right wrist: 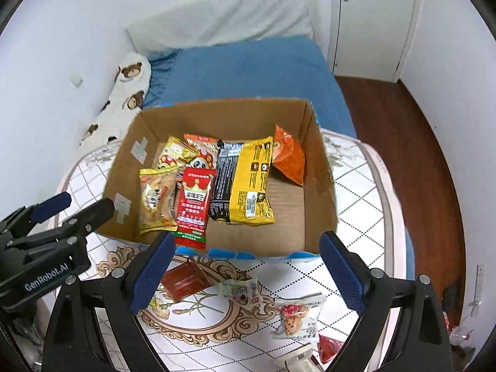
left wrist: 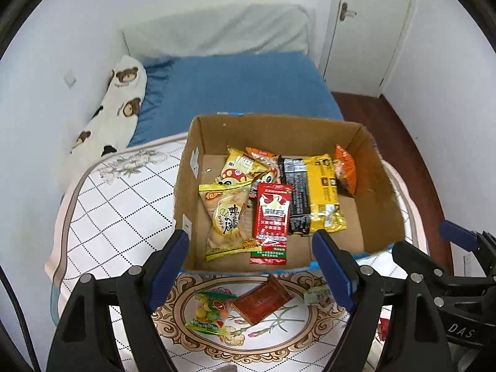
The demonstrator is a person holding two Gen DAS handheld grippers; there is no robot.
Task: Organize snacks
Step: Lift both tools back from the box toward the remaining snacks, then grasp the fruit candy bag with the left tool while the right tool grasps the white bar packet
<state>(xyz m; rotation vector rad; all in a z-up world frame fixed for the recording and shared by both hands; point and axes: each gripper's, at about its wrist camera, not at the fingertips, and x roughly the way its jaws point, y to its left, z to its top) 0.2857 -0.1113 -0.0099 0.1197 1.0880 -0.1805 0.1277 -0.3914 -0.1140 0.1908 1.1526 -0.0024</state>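
Note:
A cardboard box (left wrist: 376, 192) (right wrist: 319, 167) stands on the patterned table and holds several snack packets, among them a red packet (left wrist: 271, 217) (right wrist: 192, 204) and a yellow-black packet (left wrist: 322, 192) (right wrist: 252, 179). In front of the box lie a dark red packet (left wrist: 262, 300) (right wrist: 183, 280), a colourful candy bag (left wrist: 210, 311), a small white packet (right wrist: 238, 290) and a pastry packet (right wrist: 296, 314). My left gripper (left wrist: 251, 266) is open and empty above the candy bag and dark red packet. My right gripper (right wrist: 245, 268) is open and empty above the loose packets.
The table (left wrist: 117, 204) (right wrist: 359, 186) has a white diamond-pattern cover. Behind it is a bed with a blue sheet (left wrist: 235, 86) and a bear-print pillow (left wrist: 121, 105). A white door (left wrist: 365, 28) and dark wood floor (right wrist: 400, 142) are to the right. More packets (right wrist: 328, 345) lie near the table's front right.

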